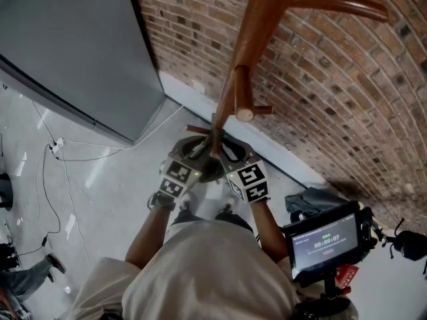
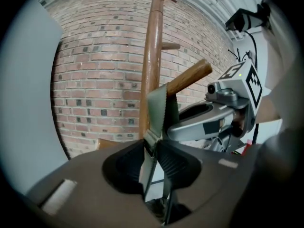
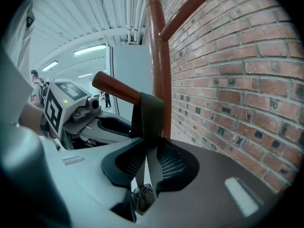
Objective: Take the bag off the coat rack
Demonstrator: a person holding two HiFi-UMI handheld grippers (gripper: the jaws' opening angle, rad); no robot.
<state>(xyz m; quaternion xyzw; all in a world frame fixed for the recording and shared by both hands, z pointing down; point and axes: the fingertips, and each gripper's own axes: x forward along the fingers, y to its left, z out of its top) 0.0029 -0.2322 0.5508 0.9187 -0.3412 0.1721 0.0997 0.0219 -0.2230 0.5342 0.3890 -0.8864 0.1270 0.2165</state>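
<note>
Bag strap (image 3: 148,110) was flat olive-green webbing, looped over a lower peg (image 3: 114,87) of the wooden coat rack (image 1: 257,25) by the brick wall (image 1: 333,85). I had the left gripper (image 2: 152,146) fingers pinching the strap just below the peg. The right gripper (image 3: 147,148) fingers were pinching it from the opposite side. I couldn't make out the bag body below the grippers.

**Colours and patterns noted**

Coat rack (image 1: 257,25): glossy reddish-brown wood.
Strap (image 2: 159,107): dull olive green, with a paler grey piece lower down.
Brick wall (image 1: 333,79): red-brown bricks, scattered darker ones, pale mortar grid.
Floor (image 1: 113,192): pale grey, shiny.
Cabinet (image 1: 67,39): plain mid grey.
Shirt (image 1: 213,272): beige.
</note>
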